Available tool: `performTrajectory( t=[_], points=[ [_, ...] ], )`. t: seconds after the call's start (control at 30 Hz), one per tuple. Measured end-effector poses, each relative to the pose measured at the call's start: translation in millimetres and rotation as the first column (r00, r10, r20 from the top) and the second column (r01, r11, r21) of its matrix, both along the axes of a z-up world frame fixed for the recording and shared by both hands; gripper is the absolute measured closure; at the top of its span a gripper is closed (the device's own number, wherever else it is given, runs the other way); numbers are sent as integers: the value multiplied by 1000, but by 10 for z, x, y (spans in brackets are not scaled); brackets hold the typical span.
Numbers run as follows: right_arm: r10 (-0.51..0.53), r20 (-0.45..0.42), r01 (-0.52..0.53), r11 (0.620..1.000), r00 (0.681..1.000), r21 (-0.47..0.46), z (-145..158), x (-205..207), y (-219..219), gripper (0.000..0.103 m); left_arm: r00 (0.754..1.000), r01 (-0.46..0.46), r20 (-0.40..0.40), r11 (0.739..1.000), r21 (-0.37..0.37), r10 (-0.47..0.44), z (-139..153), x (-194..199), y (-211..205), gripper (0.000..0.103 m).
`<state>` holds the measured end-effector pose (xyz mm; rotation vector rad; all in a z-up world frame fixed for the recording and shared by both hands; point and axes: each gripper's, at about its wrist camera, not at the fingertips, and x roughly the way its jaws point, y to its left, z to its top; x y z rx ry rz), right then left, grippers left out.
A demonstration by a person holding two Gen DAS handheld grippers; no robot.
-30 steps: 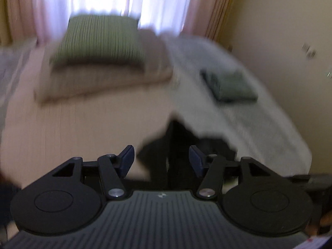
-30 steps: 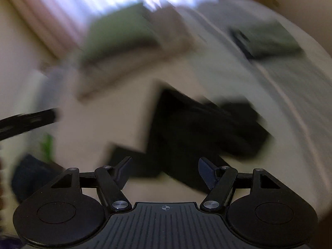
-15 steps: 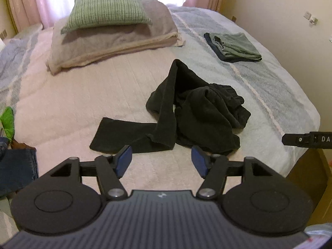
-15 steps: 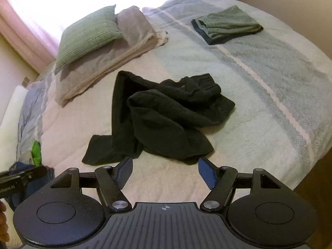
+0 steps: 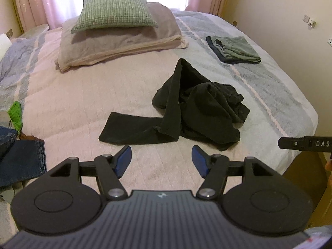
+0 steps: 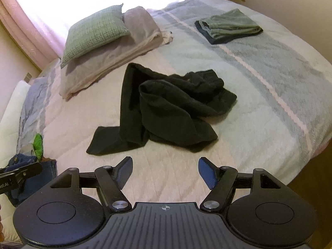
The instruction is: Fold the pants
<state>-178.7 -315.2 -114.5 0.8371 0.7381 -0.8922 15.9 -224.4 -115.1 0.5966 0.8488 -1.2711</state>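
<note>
Looking down along both tools, I see the black pants (image 5: pixel 199 108) lying crumpled on the bed (image 5: pixel 83 95), a little right of centre in the left wrist view and near the middle of the right wrist view. One leg runs out flat toward the lower left of the heap, while the rest is bunched and folded over itself. My left tool (image 5: pixel 161 159) sits at the bottom of its frame with its blue-padded fingers (image 5: pixel 124 159) spread apart, nothing between them, clear of the cloth. My right tool (image 6: pixel 165 171) is likewise wide open and empty, hanging just short of the pants' near edge. In the upper left of both views a green pillow (image 5: pixel 115 10) rests on a folded beige blanket (image 5: pixel 124 43). A folded green garment (image 5: pixel 236 48) lies in the upper right, well apart from the pants. At the lower left edge of the left wrist view I make out blue denim (image 5: pixel 20 161) and something bright green (image 5: pixel 15 114).
</note>
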Motion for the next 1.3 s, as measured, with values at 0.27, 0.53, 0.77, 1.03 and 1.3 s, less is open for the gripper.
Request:
performTrajectory(
  t=[0.27,0.53,0.77,1.03,1.3],
  points=[
    [37,31,-35,997,999,-64,2,-146,-403,36,998,-54,11,998,-18,54,-82,-125,-258,43],
    [146,-47,-153,964,988,-218,-211,-482,-1411,36,977,-210,48,977,24,209,-580,-411,-732,42],
    [381,-231,-437,852,895,-289,-685,-667,-2199,36,931,-362,67,930,67,358,-1095,-658,-1047,40],
    [654,-482,-810,508,583,-291,-1728,-352,-2495,36,886,-454,143,887,87,440,-1626,-683,-1205,38],
    [624,-674,-915,208,396,-345,-2834,-76,-2657,36,917,-343,231,939,36,326,-2242,-677,-1524,28]
  ],
)
